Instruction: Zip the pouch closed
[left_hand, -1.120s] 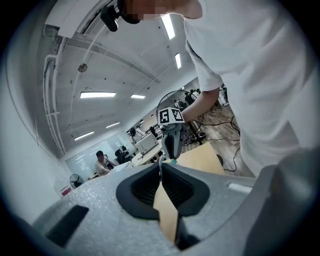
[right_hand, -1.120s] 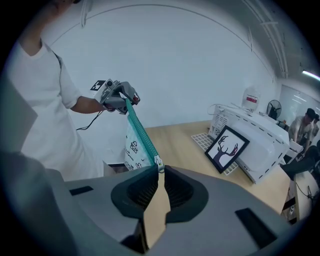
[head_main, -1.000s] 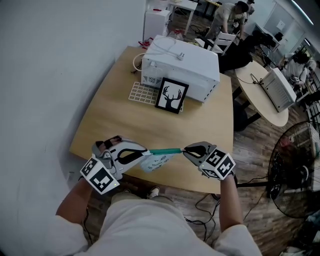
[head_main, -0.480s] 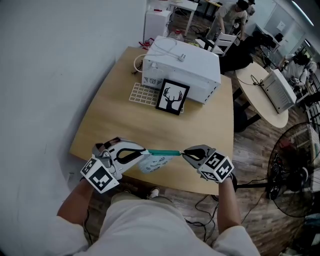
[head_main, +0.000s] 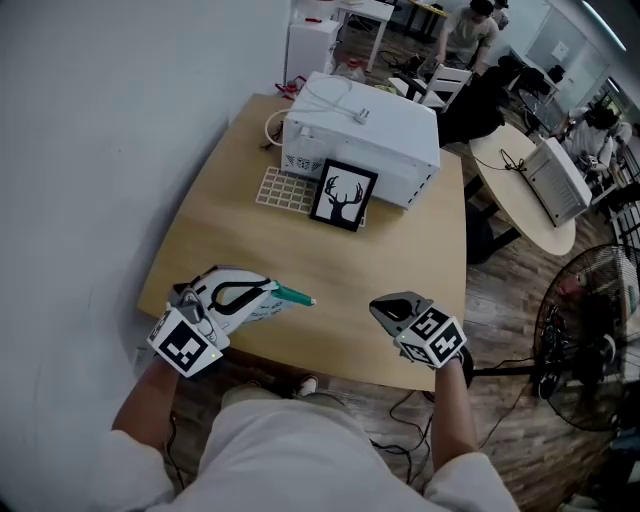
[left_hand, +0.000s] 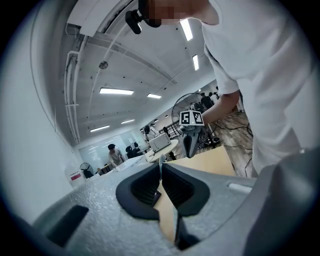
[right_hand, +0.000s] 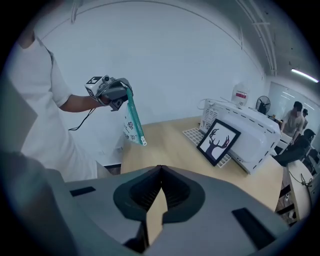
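Note:
In the head view my left gripper (head_main: 266, 291) is shut on the pale printed pouch (head_main: 262, 309), over the wooden table's (head_main: 330, 275) near left edge. The pouch's teal zipper band (head_main: 293, 295) sticks out to the right, free. The right gripper view shows the pouch (right_hand: 129, 125) hanging from the left gripper (right_hand: 118, 98), zipper band down its edge. My right gripper (head_main: 381, 309) is apart from the pouch, to its right, shut with nothing in it; its jaws (right_hand: 159, 169) meet over bare wood. In the left gripper view the jaws (left_hand: 160, 167) are closed, the pouch mostly hidden.
At the table's far side stand a white microwave (head_main: 365, 135), a framed deer picture (head_main: 343, 195) and a white grid rack (head_main: 285, 187). A round table (head_main: 520, 190) and a floor fan (head_main: 590, 350) are to the right. A wall runs along the left. People are in the background.
The right gripper has let go of the zipper's end and shut empty. The left gripper moved left with the pouch, which is no longer stretched between the two.

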